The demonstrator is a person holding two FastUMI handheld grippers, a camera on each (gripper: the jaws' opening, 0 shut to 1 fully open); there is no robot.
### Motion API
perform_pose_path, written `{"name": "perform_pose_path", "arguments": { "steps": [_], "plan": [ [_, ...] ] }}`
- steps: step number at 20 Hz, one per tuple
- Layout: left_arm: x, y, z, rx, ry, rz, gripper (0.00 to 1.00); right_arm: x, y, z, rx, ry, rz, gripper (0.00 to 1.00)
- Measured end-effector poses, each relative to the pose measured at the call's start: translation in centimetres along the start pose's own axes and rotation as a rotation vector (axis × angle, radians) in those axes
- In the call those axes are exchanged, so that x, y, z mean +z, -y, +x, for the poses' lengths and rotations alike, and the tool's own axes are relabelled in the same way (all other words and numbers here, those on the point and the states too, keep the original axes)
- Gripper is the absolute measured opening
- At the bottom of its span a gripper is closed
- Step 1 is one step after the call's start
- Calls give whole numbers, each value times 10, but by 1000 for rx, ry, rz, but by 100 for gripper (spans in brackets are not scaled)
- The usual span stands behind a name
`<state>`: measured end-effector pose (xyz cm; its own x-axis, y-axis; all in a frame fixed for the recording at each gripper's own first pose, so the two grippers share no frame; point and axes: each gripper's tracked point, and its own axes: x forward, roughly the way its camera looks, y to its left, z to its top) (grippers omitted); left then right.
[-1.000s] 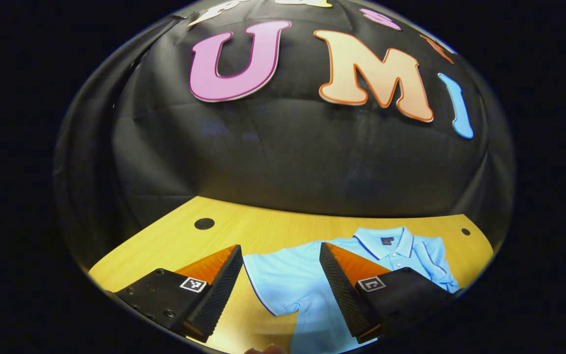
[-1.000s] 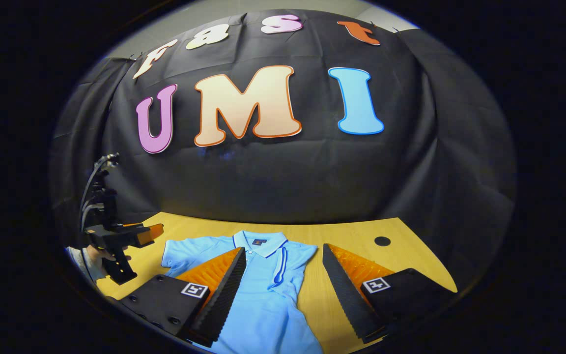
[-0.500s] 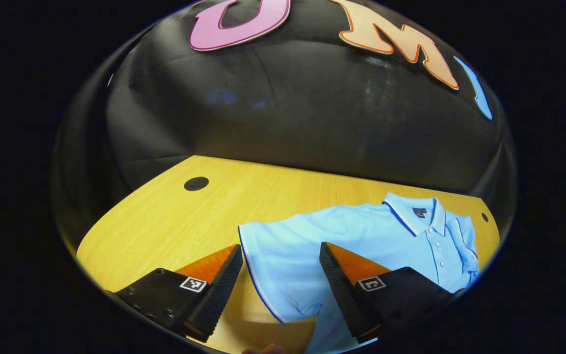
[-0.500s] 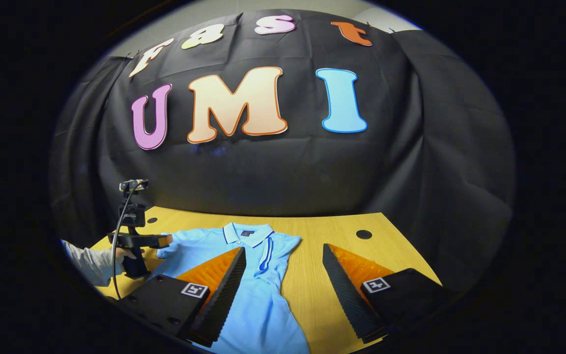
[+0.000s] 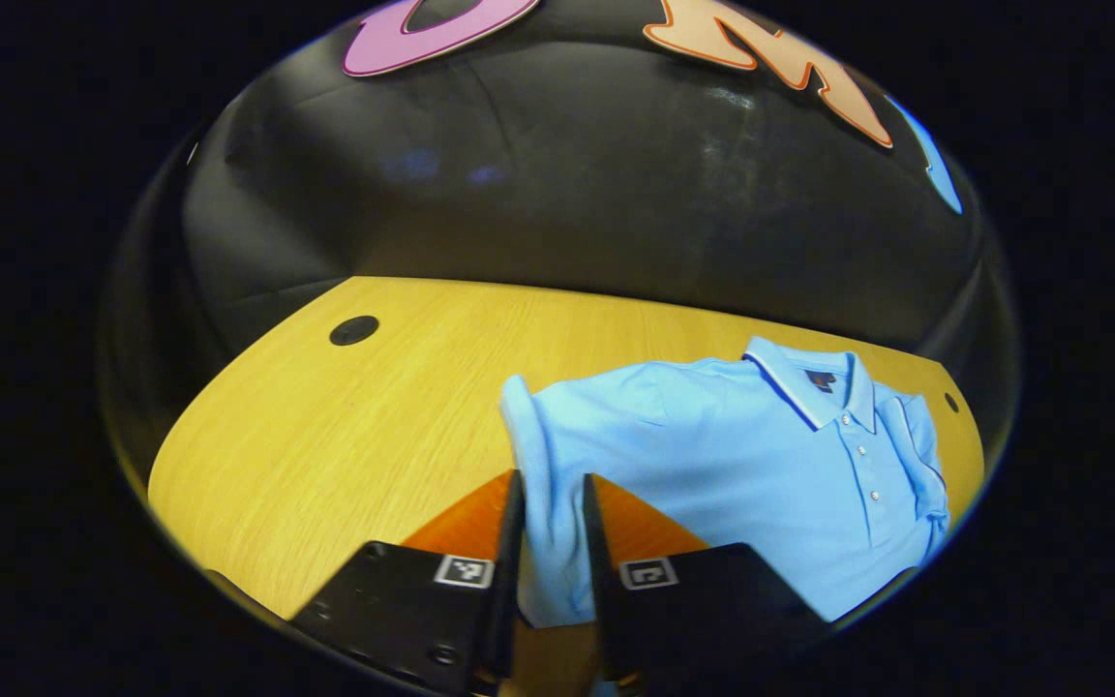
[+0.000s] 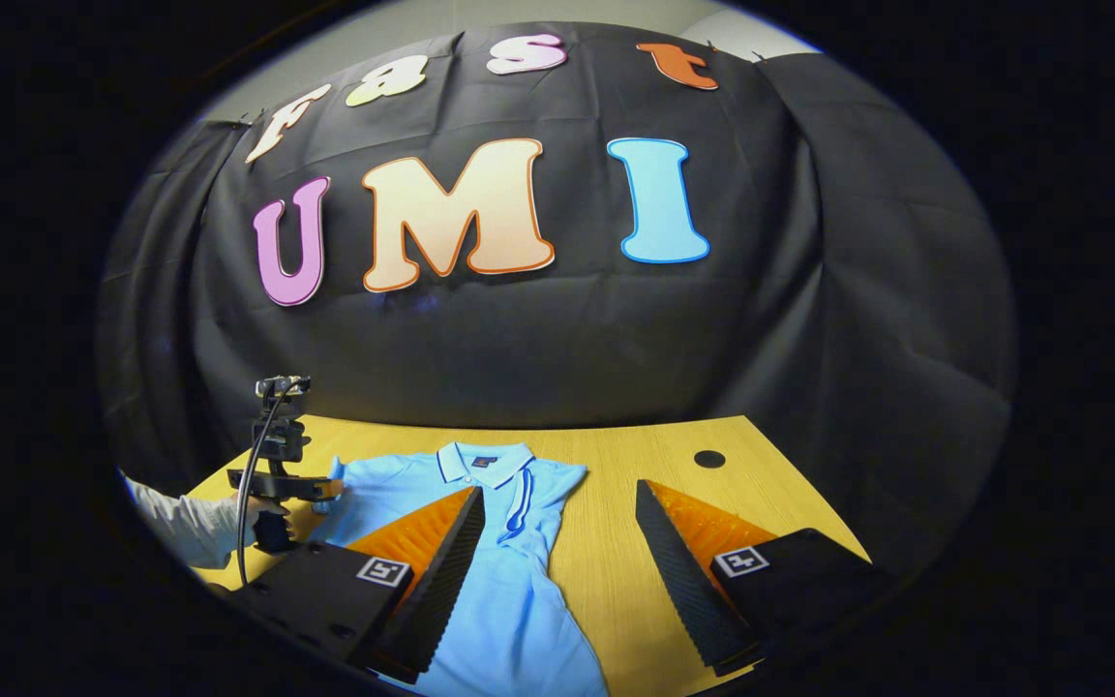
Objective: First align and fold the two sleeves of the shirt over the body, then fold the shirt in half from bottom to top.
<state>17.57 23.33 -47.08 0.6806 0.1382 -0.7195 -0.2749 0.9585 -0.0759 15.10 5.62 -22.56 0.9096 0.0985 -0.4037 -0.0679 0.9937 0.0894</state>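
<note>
The shirt [image 5: 741, 455] lies flat on the table [image 5: 345, 436], collar toward the booth wall, its hem cut off below. The left gripper [image 5: 550, 542] pinches the sleeve [image 5: 543, 503]; the right gripper [image 6: 557, 571] hangs wide open

No readable text; shirt [image 5: 732, 455] neck label illegible.

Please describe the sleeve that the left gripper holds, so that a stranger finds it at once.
On the wooden table lies a light blue polo shirt. Its sleeve on the side away from the buttons stands bunched between the left gripper, unlike the other sleeve, folded flat.
</note>
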Motion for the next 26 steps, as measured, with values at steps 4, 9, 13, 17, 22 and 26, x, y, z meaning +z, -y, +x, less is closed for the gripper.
{"name": "perform_pose_path", "arguments": {
  "steps": [4,9,13,17,22,26],
  "plan": [
    [6,3,1,9,22,-16,0,3,13,-10,-30,20,10,98],
    [43,53,-18,-94,98,-26,0,2,29,-26,-58,24,15,98],
    [53,109,-27,-184,101,47,0,-4,35,-36,-69,17,36,98],
    [40,152,-27,-252,60,107,0,-9,38,-41,-80,13,30,98],
    [26,173,-25,-278,56,152,1,-11,31,-31,-85,9,38,98],
    [32,175,-63,-341,92,111,63,-18,18,-24,-83,3,32,94]
  ]
}}
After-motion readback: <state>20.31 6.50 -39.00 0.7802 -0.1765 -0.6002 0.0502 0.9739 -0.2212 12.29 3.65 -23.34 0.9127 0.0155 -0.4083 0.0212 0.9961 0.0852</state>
